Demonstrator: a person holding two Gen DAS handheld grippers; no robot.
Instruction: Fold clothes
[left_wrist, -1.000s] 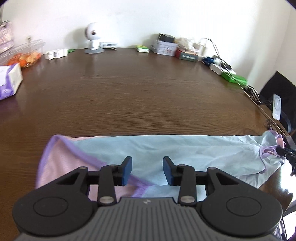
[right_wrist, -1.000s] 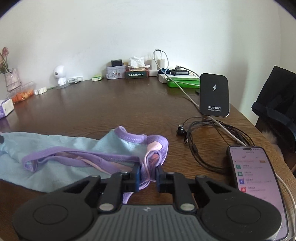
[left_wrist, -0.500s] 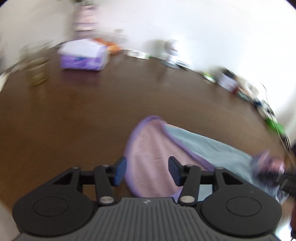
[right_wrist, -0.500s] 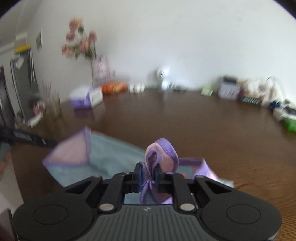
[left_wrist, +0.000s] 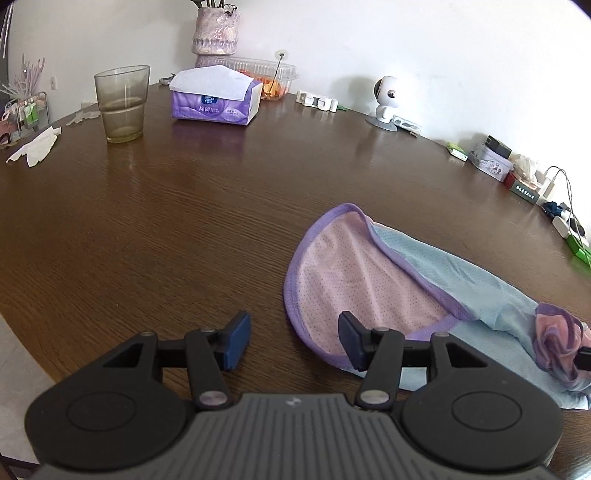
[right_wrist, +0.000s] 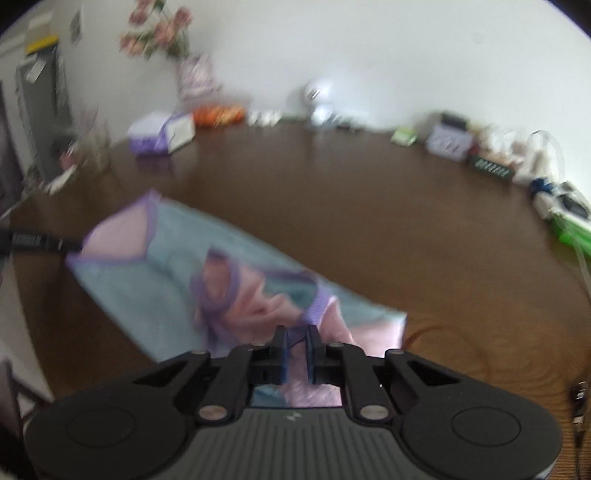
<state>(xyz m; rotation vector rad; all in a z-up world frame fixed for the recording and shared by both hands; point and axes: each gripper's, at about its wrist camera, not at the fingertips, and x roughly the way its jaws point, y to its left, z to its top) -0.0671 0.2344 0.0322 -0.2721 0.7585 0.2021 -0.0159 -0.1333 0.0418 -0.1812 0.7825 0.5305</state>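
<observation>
A light blue garment with a pink mesh lining and purple trim lies on the brown table. My left gripper hangs open just over its rounded pink end, with the trim beside the right fingertip and nothing gripped. In the blurred right wrist view my right gripper has its jaws closing on a bunched pink and purple end of the garment, held up over the blue cloth. That bunched end also appears at the right edge of the left wrist view.
A glass, a purple tissue box and a crumpled tissue stand at the far left. A white camera figure, small boxes and a power strip with cables line the back right edge.
The left gripper's jaws have widened and it has swung to the garment's pink end. The right gripper has carried the bunched end left, over the blue cloth.
</observation>
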